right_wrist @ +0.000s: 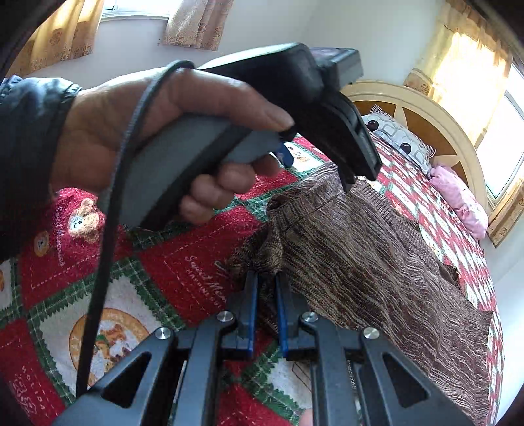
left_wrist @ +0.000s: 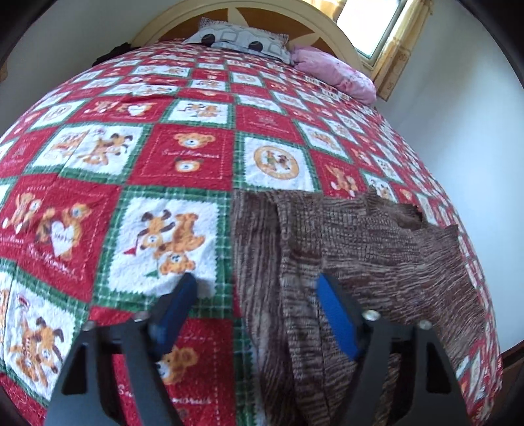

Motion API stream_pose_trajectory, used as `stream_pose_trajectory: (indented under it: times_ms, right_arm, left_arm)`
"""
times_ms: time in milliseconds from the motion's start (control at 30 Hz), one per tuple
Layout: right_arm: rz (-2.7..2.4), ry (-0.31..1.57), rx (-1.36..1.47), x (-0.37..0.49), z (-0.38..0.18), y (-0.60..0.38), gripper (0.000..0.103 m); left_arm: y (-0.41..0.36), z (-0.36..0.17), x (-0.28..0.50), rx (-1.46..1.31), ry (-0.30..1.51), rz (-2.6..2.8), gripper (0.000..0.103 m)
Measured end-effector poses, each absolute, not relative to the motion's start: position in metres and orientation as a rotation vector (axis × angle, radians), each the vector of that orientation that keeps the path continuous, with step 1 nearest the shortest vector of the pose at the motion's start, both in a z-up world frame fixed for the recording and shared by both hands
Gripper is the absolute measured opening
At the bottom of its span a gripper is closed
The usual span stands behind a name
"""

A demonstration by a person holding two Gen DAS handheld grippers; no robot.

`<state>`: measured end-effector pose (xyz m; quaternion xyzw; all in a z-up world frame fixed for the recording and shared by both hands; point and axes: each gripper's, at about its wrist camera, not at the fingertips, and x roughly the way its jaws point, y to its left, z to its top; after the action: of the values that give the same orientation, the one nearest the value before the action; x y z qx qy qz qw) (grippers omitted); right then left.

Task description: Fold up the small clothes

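Note:
A brown knit garment (left_wrist: 360, 249) lies spread on the right side of the bed, rumpled along its near edge. My left gripper (left_wrist: 255, 278) is open and straddles the garment's left edge: one blue pad is over the quilt, the other over the knit. In the right wrist view the brown garment (right_wrist: 360, 262) runs away toward the headboard. My right gripper (right_wrist: 266, 277) is shut on its bunched near corner. A hand (right_wrist: 131, 114) holds the left gripper (right_wrist: 360, 180) just above the garment's far left edge.
A red, green and white teddy-bear quilt (left_wrist: 183, 157) covers the whole bed. A patterned pillow (left_wrist: 239, 39) and a pink pillow (left_wrist: 334, 72) lie by the curved headboard (right_wrist: 425, 111). The window (left_wrist: 370, 23) and a white wall stand to the right. A black cable (right_wrist: 108, 229) hangs from the left gripper.

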<state>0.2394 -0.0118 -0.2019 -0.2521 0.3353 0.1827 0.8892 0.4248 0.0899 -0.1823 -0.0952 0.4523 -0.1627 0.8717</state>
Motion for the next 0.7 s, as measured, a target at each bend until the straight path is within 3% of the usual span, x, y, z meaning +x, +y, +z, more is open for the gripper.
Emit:
stream_pose_trajectory:
  times_ms: [33, 100, 700]
  right_arm:
    - [0.384, 0.699, -0.514, 0.240, -0.201, -0.013, 0.009]
    - [0.396, 0.704, -0.495, 0.242, -0.199, -0.016, 0.008]
    - [0.320, 0.642, -0.249, 0.243, -0.144, -0.110, 0.004]
  left_arm:
    - [0.090, -0.182, 0.426, -0.200, 0.946, -0.348, 0.041]
    - [0.091, -0.183, 0.427, -0.231, 0.952, -0.388, 0.009]
    - [0.082, -0.137, 0.420, -0.411, 0.846, -0.438, 0.007]
